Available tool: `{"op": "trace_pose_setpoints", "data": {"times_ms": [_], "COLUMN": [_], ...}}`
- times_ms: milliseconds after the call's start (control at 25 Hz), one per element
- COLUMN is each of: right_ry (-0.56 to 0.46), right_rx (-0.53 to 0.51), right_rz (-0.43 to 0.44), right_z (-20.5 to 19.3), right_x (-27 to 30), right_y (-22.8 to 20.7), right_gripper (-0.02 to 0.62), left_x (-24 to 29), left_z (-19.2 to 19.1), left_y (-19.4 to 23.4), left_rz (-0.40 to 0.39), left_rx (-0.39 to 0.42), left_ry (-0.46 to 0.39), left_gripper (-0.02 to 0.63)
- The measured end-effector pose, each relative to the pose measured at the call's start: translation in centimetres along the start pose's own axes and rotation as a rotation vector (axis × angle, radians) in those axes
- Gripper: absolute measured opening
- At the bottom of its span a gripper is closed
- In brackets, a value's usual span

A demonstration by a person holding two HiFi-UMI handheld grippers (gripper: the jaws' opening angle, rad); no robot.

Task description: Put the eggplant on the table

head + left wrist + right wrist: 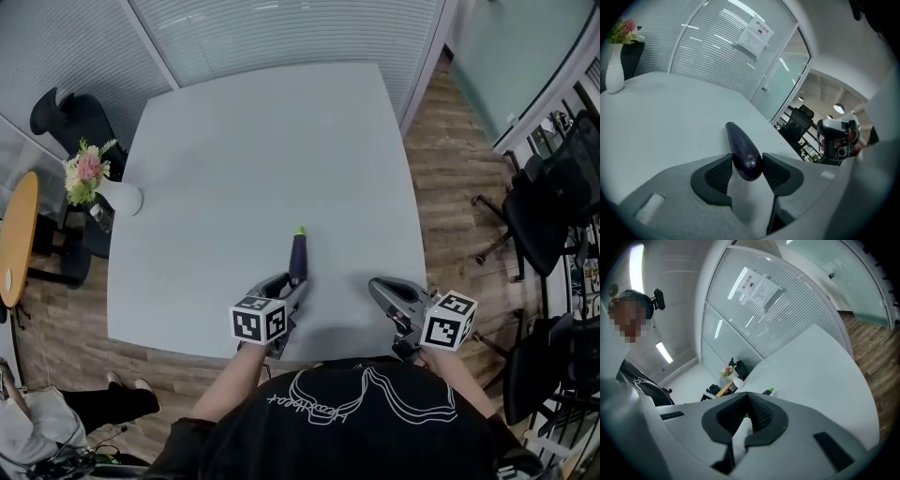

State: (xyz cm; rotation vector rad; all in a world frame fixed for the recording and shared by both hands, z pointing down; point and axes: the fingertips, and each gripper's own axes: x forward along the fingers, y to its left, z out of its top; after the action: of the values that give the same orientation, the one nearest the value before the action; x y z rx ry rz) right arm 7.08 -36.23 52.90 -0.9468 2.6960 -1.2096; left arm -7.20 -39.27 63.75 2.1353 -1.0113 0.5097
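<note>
A dark purple eggplant (298, 258) with a green stem end is held by its thick end between the pads of my left gripper (296, 284), stem pointing away from me. It sits low over the near part of the pale grey table (262, 141); I cannot tell if it touches the top. In the left gripper view the eggplant (740, 145) fills the gap of that gripper (747, 165). My right gripper (382, 292) hovers at the table's near right edge, its pads (759, 414) together with nothing between them. The eggplant's tip (768, 392) peeks over them.
A white vase of flowers (117, 195) stands at the table's left edge. Black office chairs (544, 206) are on the wood floor to the right, another chair (66, 112) at the far left, beside an orange round table (19, 234). Glass walls with blinds run behind.
</note>
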Motion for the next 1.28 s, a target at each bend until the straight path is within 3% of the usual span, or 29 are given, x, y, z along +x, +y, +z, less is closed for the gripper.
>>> {"op": "trace_pose_setpoints", "data": {"times_ms": [320,1280], "right_ry": [0.018,0.018], "right_rx": [0.008,0.022], "right_rz": [-0.009,-0.023], "right_z": [-0.6,-1.8], "right_x": [-0.1,-1.6], "right_y": [-0.5,-0.4], "right_gripper": [0.009,0.009], "left_x": [1.4,2.1], "left_z": [-1.8,-3.0], "left_y": [1.1,1.3], "left_rz": [0.021,0.042], "left_rx": [0.014,0.063], "left_ry": [0.038,0.044], "left_gripper": [0.206,0.229]}}
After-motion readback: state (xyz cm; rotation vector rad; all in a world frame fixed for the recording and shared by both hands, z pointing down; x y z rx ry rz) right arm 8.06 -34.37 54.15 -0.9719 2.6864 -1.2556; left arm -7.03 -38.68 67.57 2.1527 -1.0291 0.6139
